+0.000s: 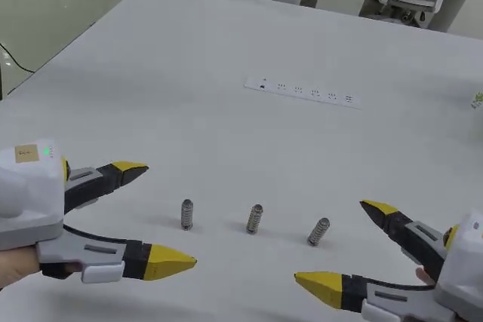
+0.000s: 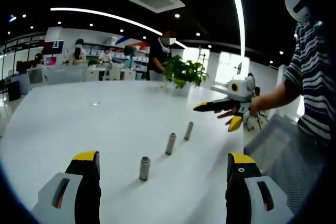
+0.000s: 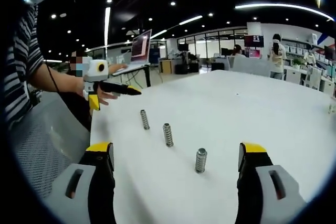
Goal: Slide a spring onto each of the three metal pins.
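- The left gripper [image 1: 155, 215] is released, its 2 yellow-tipped jaws spread wide with nothing between them, and it sits at the near left of the table [image 1: 226, 50].
- The right gripper [image 1: 341, 245] is likewise released and empty, with its jaws apart, at the near right and pointing in toward the middle.
- 3 springs stand upright in a row across the table between the 2 grippers. Neither gripper touches any of them.
- The left spring [image 1: 187, 215] stands just right of the left gripper's jaw tips, in line with the gap between them.
- The middle spring [image 1: 255, 219] stands about midway between the 2 grippers.
- The right spring [image 1: 319, 231] tilts slightly and stands just left of the right gripper's jaw tips.
- The pins inside the coils are too small to make out clearly.
- Farther back, well apart from the row, a white power strip [image 1: 302, 92] lies flat on the table.
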Available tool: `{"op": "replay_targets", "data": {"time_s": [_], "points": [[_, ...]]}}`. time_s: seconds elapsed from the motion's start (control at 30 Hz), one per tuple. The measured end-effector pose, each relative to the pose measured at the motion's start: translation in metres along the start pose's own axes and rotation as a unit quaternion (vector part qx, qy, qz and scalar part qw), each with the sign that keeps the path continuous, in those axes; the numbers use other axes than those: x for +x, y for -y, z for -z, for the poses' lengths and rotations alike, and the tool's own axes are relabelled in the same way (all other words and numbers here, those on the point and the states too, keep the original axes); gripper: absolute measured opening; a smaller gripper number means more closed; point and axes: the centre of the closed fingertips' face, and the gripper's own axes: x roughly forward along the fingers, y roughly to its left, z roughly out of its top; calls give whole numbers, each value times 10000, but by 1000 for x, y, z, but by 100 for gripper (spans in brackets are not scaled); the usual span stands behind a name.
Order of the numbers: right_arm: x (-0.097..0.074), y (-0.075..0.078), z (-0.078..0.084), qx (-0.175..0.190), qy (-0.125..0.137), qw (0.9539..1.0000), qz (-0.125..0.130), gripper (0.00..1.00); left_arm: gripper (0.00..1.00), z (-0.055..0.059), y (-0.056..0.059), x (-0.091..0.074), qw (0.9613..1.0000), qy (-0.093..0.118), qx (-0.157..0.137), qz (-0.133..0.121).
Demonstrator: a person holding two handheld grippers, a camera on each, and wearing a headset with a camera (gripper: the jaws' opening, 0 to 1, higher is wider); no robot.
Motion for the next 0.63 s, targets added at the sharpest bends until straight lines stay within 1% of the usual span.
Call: {"op": "replay_targets", "data": {"time_s": [0.1, 0.23, 0.4, 0.57, 0.63], "points": [[-3, 3, 3, 8, -32, 9999, 116, 99, 98, -1, -1, -2, 10000, 21, -8, -37], [-6, 3, 3, -9, -62, 9999, 156, 99, 98, -2, -1, -8, 9999, 49, -31, -95], [-11, 4, 7, 6, -111, 9998, 189, 99, 98, 8, -4, -17, 9998, -27, -78, -205], [-13, 6, 9, 21, -157, 9996, 233, 99, 98, 13, -5, -24, 9994, -29, -170, -289], [-12, 5, 9, 4, -171, 9996, 205, 98, 98, 14, -5, -25, 9993, -49, -185, -307]]}}
